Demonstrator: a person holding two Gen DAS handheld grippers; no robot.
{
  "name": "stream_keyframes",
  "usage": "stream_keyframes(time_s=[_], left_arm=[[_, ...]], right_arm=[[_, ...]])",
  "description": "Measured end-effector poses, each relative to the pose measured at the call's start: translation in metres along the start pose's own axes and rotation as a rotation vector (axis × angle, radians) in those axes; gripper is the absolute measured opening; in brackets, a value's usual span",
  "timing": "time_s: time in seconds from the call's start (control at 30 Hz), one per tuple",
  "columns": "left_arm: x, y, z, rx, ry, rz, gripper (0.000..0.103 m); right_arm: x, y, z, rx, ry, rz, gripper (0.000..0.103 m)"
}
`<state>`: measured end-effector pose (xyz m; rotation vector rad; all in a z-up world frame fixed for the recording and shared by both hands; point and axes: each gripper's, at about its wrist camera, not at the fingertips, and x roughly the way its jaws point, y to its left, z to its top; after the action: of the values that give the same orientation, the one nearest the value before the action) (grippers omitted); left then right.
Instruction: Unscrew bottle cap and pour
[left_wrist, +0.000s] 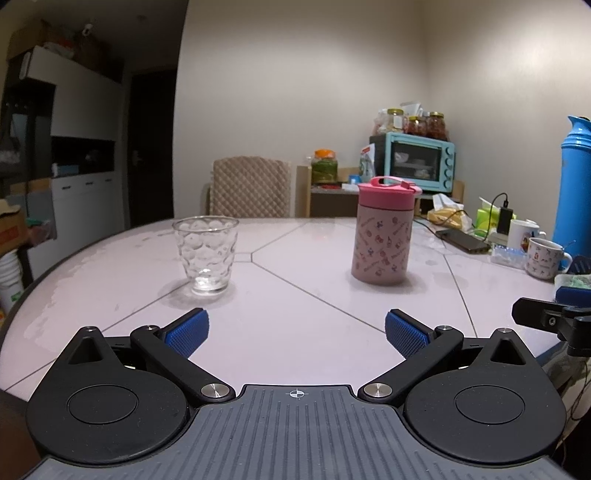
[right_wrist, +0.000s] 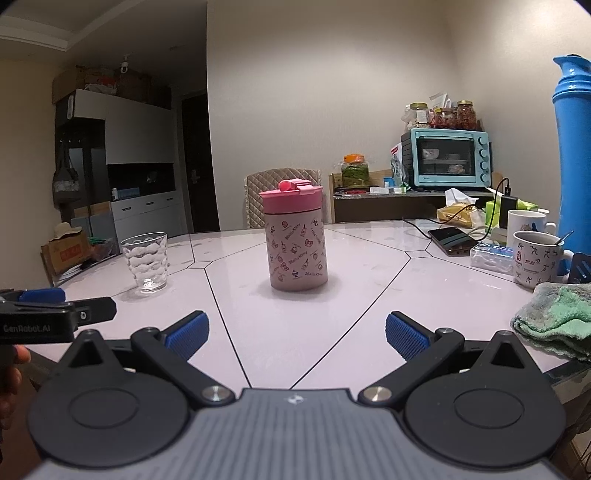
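Observation:
A pink patterned bottle (left_wrist: 382, 243) with a darker pink screw cap (left_wrist: 388, 192) stands upright on the white table (left_wrist: 295, 314). An empty dimpled glass (left_wrist: 205, 254) stands to its left. My left gripper (left_wrist: 295, 330) is open and empty, low over the table's near edge, short of both. In the right wrist view the bottle (right_wrist: 297, 254) and its cap (right_wrist: 291, 197) stand straight ahead, the glass (right_wrist: 146, 260) to the left. My right gripper (right_wrist: 297, 332) is open and empty, well short of the bottle.
At the right of the table stand a tall blue flask (right_wrist: 574, 147), two mugs (right_wrist: 535, 258), a phone (right_wrist: 450, 240) on a cable and a green cloth (right_wrist: 554, 321). A chair (right_wrist: 280, 195) stands behind the table, a teal oven (right_wrist: 448, 158) beyond.

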<state>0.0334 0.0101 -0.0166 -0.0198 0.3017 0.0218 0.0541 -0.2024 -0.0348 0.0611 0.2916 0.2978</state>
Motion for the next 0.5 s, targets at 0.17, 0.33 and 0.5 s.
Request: stream_keyframes(time_s=[0.17, 0.33, 0.5], left_arm=[[0.006, 0.001, 0.005, 0.004, -0.006, -0.001, 0.103], [0.017, 0.000, 0.009, 0.012, -0.004, -0.009, 0.103], [0.028, 0.000, 0.014, 0.016, 0.000, -0.016, 0.103]], right_arm=[[0.007, -0.003, 0.004, 0.002, -0.002, 0.002, 0.103], [0.017, -0.006, 0.010, 0.005, -0.001, 0.004, 0.103], [0.026, -0.009, 0.015, 0.008, -0.002, 0.003, 0.103]])
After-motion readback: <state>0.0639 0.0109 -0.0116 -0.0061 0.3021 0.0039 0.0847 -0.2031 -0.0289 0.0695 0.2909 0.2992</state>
